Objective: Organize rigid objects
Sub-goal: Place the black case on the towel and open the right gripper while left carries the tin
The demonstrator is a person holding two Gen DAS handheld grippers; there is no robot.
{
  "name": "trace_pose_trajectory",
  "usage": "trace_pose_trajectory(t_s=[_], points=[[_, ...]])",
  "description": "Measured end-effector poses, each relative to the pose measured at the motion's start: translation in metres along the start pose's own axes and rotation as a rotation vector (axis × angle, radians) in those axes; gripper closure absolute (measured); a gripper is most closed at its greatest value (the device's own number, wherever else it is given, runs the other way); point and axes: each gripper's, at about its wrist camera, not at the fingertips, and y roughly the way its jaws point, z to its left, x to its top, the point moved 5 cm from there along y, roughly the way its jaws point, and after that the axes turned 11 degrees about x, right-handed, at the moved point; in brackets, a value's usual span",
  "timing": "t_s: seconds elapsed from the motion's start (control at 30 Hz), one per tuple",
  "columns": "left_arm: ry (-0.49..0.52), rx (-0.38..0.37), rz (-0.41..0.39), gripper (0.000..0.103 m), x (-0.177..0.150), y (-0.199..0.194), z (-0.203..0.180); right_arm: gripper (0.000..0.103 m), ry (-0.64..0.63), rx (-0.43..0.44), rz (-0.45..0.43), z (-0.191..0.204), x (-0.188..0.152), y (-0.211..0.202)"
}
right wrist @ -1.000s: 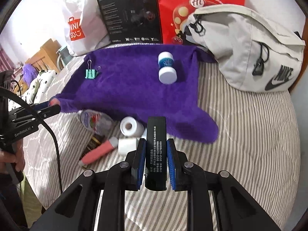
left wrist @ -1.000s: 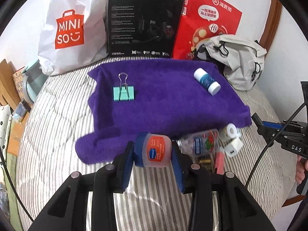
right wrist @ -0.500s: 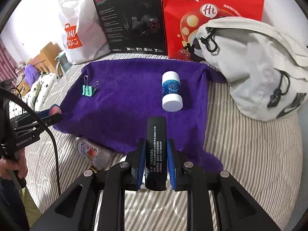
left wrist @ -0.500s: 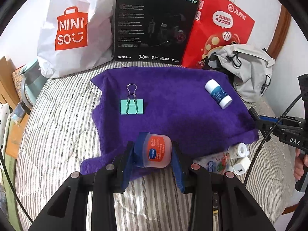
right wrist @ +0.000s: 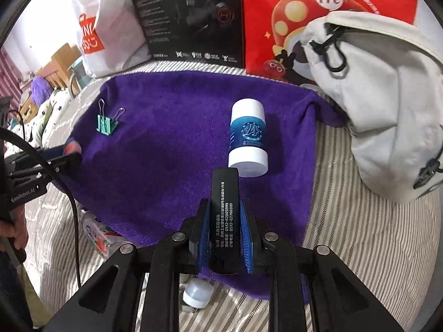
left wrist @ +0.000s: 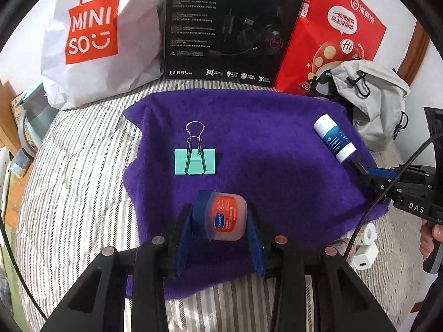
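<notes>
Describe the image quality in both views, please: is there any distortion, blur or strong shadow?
Left wrist view: strong fisheye bending with dark corners; the lip balm jar in the left gripper is sharp, and soft shadows lie on the purple towel. Right wrist view: same bending; the black case print is readable, and the red bag looks slightly soft.

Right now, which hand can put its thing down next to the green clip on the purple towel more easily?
Probably the left. The left gripper holds the lip balm jar over the purple towel, just in front of the binder clip. The right gripper, with its black bar, sits by the white-capped bottle, across the towel.
</notes>
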Motion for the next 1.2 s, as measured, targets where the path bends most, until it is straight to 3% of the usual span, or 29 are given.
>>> trace_pose_trajectory(t_s=[0.67,1.0,1.1,1.2], points=[[0.027,0.015,0.045,0.068,0.007,0.035,-0.006,0.081,-0.037,-0.013,0.055,0.0,-0.001,0.027],[0.082,0.078,0.04,0.067,0.01,0.04,-0.013,0.077,-0.058,-0.01,0.066,0.002,-0.003,0.027],[0.088,0.086,0.043,0.064,0.009,0.039,-0.014,0.071,-0.052,-0.022,0.077,0.0,-0.006,0.024],[0.101,0.081,0.05,0.052,0.005,0.038,-0.016,0.068,-0.052,-0.042,0.072,-0.001,-0.01,0.017]])
